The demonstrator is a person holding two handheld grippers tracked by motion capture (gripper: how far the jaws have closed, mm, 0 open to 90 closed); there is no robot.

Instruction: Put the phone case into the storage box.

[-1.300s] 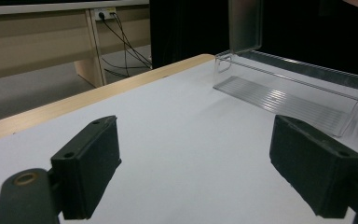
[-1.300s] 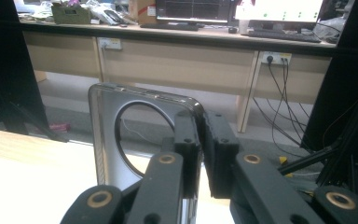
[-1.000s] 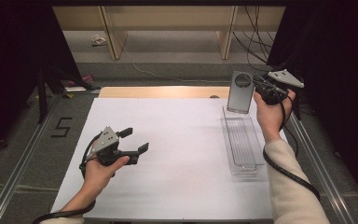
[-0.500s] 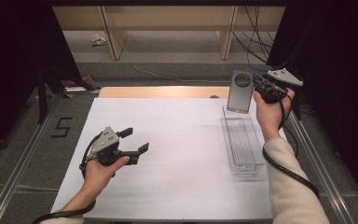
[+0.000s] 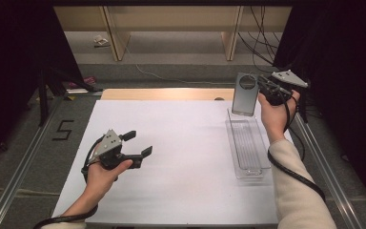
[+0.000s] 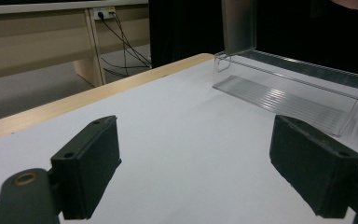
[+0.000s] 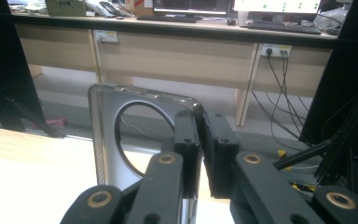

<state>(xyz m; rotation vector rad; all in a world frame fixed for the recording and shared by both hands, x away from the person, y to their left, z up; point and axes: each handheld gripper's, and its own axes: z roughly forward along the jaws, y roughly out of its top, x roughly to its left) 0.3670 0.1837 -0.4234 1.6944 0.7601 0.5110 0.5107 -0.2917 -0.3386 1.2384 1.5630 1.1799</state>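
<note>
- At upper right of the high view, your right gripper (image 5: 263,90) is clamped on the edge of a flat, dark grey phone-shaped slab (image 5: 245,94) with rounded corners and a large ring-shaped marking near its top; you hold it upright above the far end of the tray.
- Along the right gripper view, the matte black pads (image 7: 186,140) press on the slab's (image 7: 121,140) glossy rim from both sides.
- Right of centre in the high view, a long, clear plastic tray (image 5: 246,143) with a ribbed floor lies on the smooth white sheet (image 5: 181,143).
- At lower left, your left gripper (image 5: 136,145) hovers over the sheet, its blocky black jaws wide apart with nothing between them.
- Beyond the sheet's far edge, a pale wooden table edge (image 5: 167,94) shows.
</note>
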